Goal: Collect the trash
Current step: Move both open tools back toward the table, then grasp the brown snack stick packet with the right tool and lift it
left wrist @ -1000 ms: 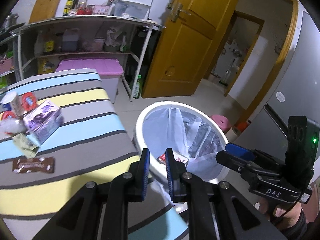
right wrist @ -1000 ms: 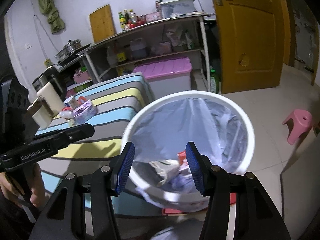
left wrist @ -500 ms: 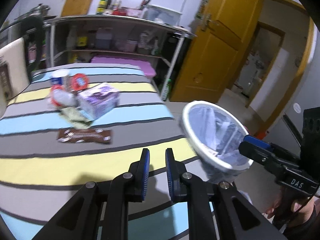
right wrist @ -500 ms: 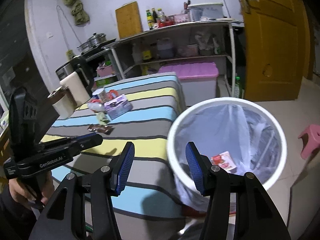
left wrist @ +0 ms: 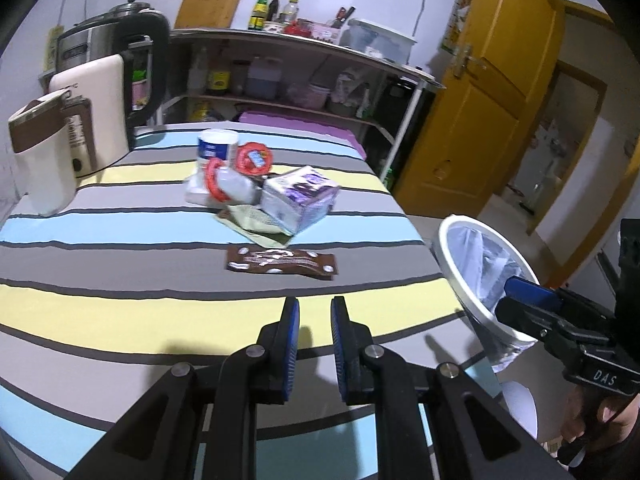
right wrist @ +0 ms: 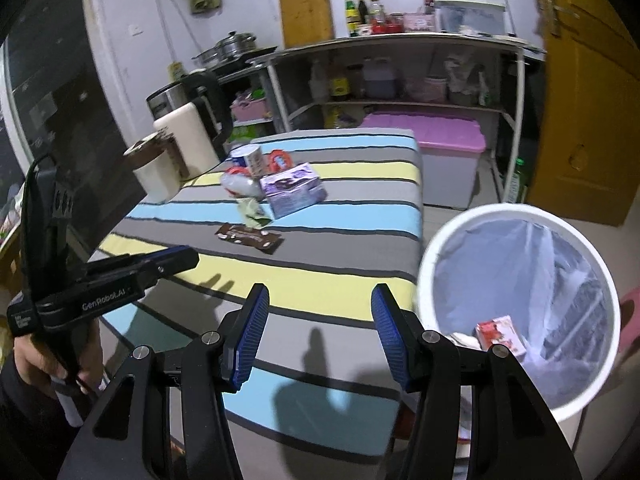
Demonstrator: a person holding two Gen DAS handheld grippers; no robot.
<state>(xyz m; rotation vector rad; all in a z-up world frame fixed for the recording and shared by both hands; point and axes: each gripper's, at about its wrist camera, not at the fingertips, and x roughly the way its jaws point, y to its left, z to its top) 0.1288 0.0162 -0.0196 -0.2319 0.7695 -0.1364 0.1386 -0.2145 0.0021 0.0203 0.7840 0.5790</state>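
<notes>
A pile of trash lies mid-table on the striped cloth: a brown wrapper (left wrist: 280, 262) (right wrist: 249, 237), a purple box (left wrist: 301, 201) (right wrist: 292, 193), a green packet (left wrist: 250, 222), a crushed bottle (left wrist: 224, 188), a white-blue can (left wrist: 217, 148) and a red lid (left wrist: 254, 159). My left gripper (left wrist: 315, 320) is nearly shut and empty, hovering above the near table, short of the wrapper. My right gripper (right wrist: 316, 316) is open and empty above the table's near right corner. The white bin (right wrist: 444, 236) (left wrist: 452, 268) with a liner stands right of the table and holds a red-white packet (right wrist: 500, 334).
A cream appliance (left wrist: 56, 168) and a black kettle (left wrist: 140, 68) stand at the table's left edge. A metal shelf rack (left wrist: 304, 76) and a pink-lidded crate (right wrist: 428, 140) are behind the table. An orange door (left wrist: 480, 120) is to the right.
Both grippers have swung left from over the bin to over the table. The trash pile now sits ahead of the left gripper. The jaws have kept their openings.
</notes>
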